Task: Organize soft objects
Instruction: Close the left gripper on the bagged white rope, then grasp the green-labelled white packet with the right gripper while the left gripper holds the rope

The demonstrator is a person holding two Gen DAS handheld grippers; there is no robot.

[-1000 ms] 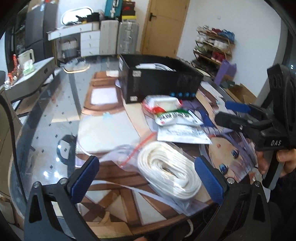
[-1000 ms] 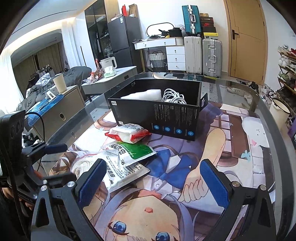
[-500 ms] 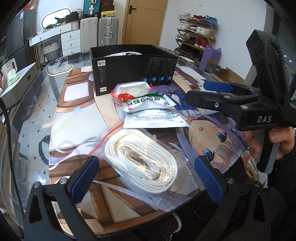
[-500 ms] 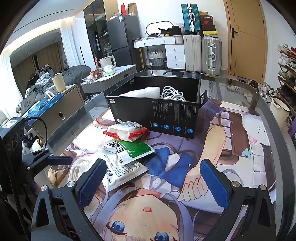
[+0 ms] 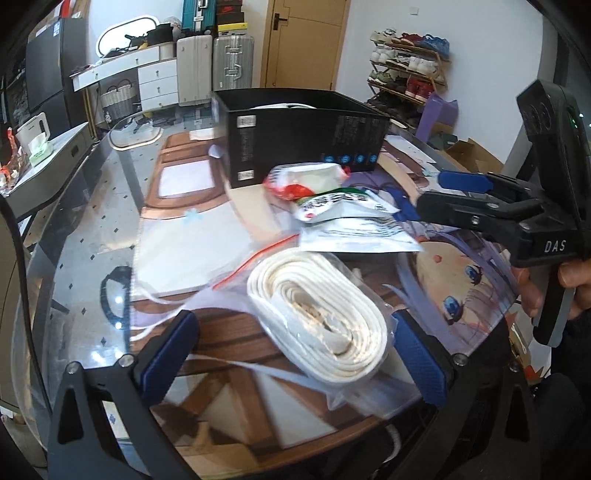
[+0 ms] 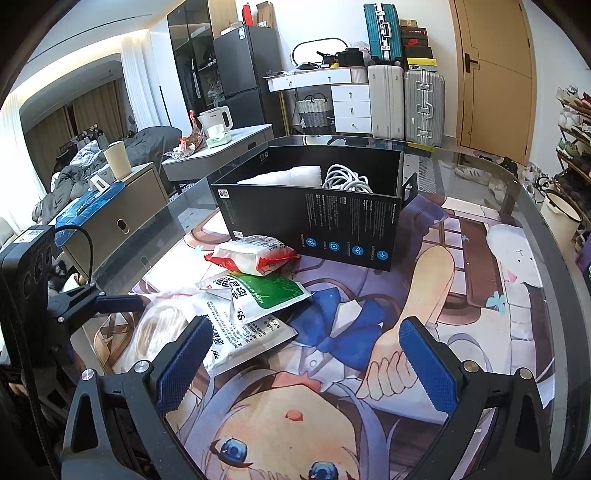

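Glass table point(image 6: 491, 177) with an anime mat point(image 6: 369, 332) fills both views, in a cluttered room.

Left gripper point(image 5: 295, 347): jaws spread wide, holding nothing. Its two blue pads point(image 5: 170, 350) sit either side of one coiled white strap point(image 5: 317, 314) sealed in a clear zip bag point(image 5: 236, 273), near the table's front edge. Right pad looks just beside the bag's edge; contact cannot be told. Left pad is apart from it.

Right gripper point(image 6: 306, 365): jaws also wide apart, empty, hovering over the mat. Its left pad overlaps the white pouch in the picture; touching or above, can't tell. Seen from the left wrist view, it is held by a hand point(image 5: 561, 291) at the right edge.

Count outward: three packets in an overlapping row between strap and box — one white printed pouch point(image 6: 243, 332), one green-and-white pouch point(image 6: 266, 295) lying on it, one red-and-white pack point(image 6: 255, 253) just in front of the box. One black box point(image 6: 314, 218), open-topped, stands mid-table; inside are one white pillow-like pack point(image 6: 288, 175) and one coil of white cable point(image 6: 347, 179).

Beyond the table: two silver suitcases point(image 6: 406, 103), one teal suitcase point(image 6: 382, 33) stacked above, one wooden door point(image 6: 495, 74).
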